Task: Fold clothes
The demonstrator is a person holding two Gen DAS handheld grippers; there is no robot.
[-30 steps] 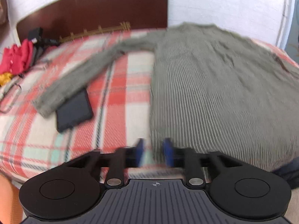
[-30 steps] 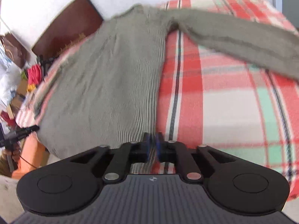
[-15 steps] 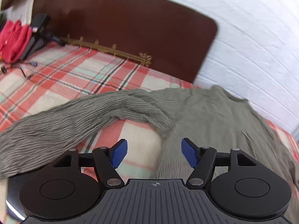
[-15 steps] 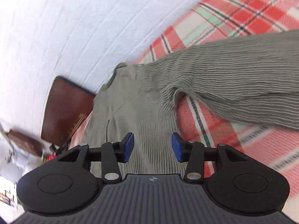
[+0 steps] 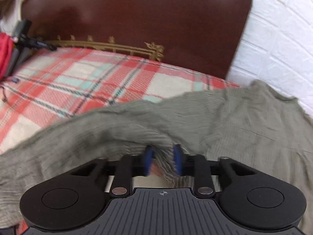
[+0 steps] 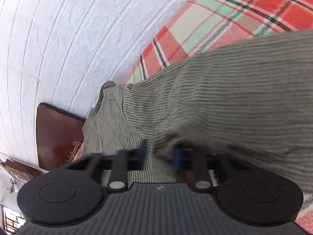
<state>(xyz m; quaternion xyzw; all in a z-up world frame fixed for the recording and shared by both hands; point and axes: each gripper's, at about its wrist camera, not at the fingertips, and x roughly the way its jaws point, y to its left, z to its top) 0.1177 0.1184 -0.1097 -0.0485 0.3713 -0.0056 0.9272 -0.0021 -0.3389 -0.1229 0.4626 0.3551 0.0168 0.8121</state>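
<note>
Lying spread on the plaid blanket (image 5: 82, 82) before the dark headboard (image 5: 137, 15), the grey sweater (image 5: 244, 117) is seen from the left wrist, a bunched fold at its underarm caught between the narrowly parted blue fingers (image 5: 149, 159) of the left gripper (image 5: 162, 159). From the right wrist, the other sleeve (image 6: 234, 98) is shown running off right beside the white wall (image 6: 58, 39), fabric gathered between the right gripper (image 6: 160, 154) fingers, though whether either is fully clamped cannot be told.

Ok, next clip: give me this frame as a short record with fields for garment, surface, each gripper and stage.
garment: grey-green striped sweater, spread out, sleeves extended
surface: bed with red plaid blanket, dark wooden headboard behind
left gripper: jaws partly closed around a bunched fold at the sleeve-body junction
right gripper: jaws around fabric where the other sleeve meets the body
stage: no fold made yet
image quality: motion blur in both views
</note>
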